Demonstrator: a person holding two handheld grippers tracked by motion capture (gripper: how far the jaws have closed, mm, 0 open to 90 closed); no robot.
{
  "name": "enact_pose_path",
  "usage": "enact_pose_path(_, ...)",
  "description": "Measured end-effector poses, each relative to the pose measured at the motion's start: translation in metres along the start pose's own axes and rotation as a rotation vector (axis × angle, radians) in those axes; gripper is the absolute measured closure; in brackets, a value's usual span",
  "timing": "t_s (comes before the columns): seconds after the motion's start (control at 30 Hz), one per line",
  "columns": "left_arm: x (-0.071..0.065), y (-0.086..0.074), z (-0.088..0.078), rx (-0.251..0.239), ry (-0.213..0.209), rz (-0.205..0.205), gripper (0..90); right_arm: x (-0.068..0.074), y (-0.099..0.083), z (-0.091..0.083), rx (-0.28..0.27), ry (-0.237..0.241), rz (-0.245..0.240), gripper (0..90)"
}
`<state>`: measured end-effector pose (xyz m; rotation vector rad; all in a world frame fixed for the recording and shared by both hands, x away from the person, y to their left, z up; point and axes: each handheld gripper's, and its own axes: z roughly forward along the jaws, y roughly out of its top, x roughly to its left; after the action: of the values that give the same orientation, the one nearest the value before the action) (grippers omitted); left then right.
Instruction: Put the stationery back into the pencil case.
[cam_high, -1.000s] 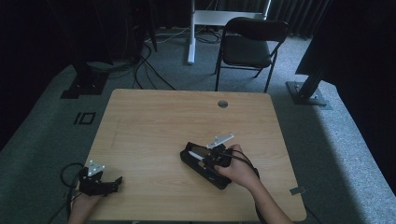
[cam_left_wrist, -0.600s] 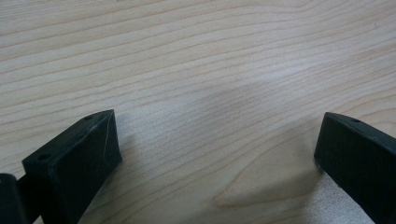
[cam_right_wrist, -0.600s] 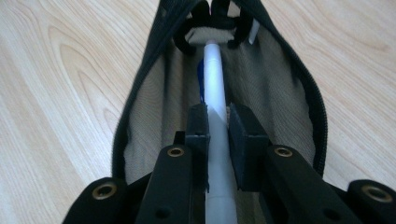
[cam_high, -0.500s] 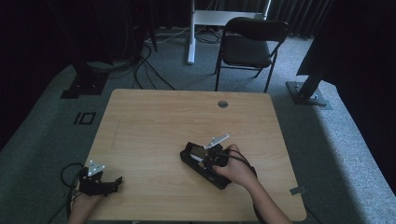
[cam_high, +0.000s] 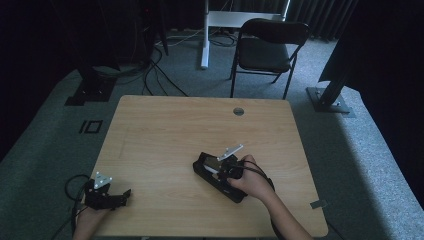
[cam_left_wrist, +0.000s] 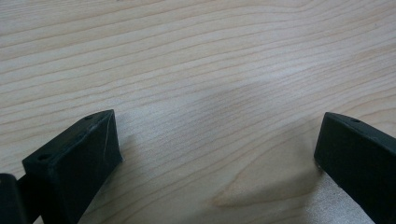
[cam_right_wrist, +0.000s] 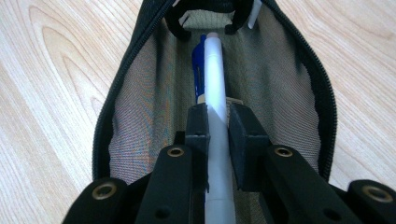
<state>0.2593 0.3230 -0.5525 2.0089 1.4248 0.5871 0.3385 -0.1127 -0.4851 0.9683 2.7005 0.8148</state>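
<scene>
A black pencil case (cam_high: 209, 169) lies open on the wooden table (cam_high: 165, 125), right of centre near the front. My right gripper (cam_high: 220, 173) reaches into it, shut on a white pen (cam_right_wrist: 215, 70) that runs lengthwise between the pads. In the right gripper view the right gripper (cam_right_wrist: 217, 122) holds the pen above the case's mesh lining (cam_right_wrist: 140, 79), and a blue pen (cam_right_wrist: 198, 65) lies in the case beside it. At the table's front left corner my left gripper (cam_high: 120, 196) rests on the wood. Its jaws stand wide apart in the left gripper view (cam_left_wrist: 217, 140), with bare wood between them.
A round cable hole (cam_high: 238, 111) sits near the table's far edge. A black chair (cam_high: 265, 50) stands on the carpet behind the table. Stand bases and cables (cam_high: 90, 90) lie at the back left, and another base (cam_high: 327, 100) is at the right.
The right hand has edged slightly to the left over the case, still gripping the white pen. The left gripper has stayed in place.
</scene>
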Motion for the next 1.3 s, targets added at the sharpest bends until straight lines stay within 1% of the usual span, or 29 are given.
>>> enact_pose_path(0.27,0.0,0.0,0.0,0.0,0.0,0.0,0.3,0.001,-0.002,0.005,0.029,0.002,-0.01,78.0)
enact_pose_path(0.4,0.0,0.0,0.0,0.0,0.0,0.0,0.3,0.0,-0.002,0.005,0.031,0.0,-0.007,77.6)
enact_pose_path(0.53,0.0,0.0,0.0,0.0,0.0,0.0,0.2,0.0,-0.002,0.005,0.022,-0.002,-0.006,76.2)
enact_pose_path(0.63,0.0,0.0,0.0,0.0,0.0,0.0,0.3,0.0,-0.002,0.004,0.017,0.016,0.005,74.5)
enact_pose_path(0.73,0.0,0.0,0.0,0.0,0.0,0.0,0.3,0.0,-0.002,0.0,0.013,0.021,0.001,74.1)
enact_pose_path(0.87,0.0,0.0,0.0,0.0,0.0,0.0,0.3,0.002,0.001,-0.008,-0.011,0.036,-0.002,73.3)
enact_pose_path(1.0,0.0,0.0,0.0,0.0,0.0,0.0,0.3,0.003,0.004,-0.018,-0.05,0.044,-0.003,72.6)
enact_pose_path(1.07,0.0,0.0,0.0,0.0,0.0,0.002,0.2,0.003,0.006,-0.024,-0.08,0.067,0.003,72.1)
enact_pose_path(1.1,0.0,0.0,0.0,0.0,0.0,0.002,0.3,0.004,0.007,-0.027,-0.087,0.067,0.005,71.5)
enact_pose_path(1.13,0.0,0.0,0.0,0.0,0.0,0.002,0.3,0.004,0.007,-0.029,-0.099,0.06,-0.004,71.4)
enact_pose_path(1.23,0.0,0.0,0.0,-0.001,0.0,0.001,0.3,0.003,0.009,-0.036,-0.142,0.068,0.006,70.5)
enact_pose_path(1.3,0.0,0.0,0.0,0.0,0.0,0.001,0.2,0.001,0.009,-0.04,-0.17,0.061,0.005,67.9)
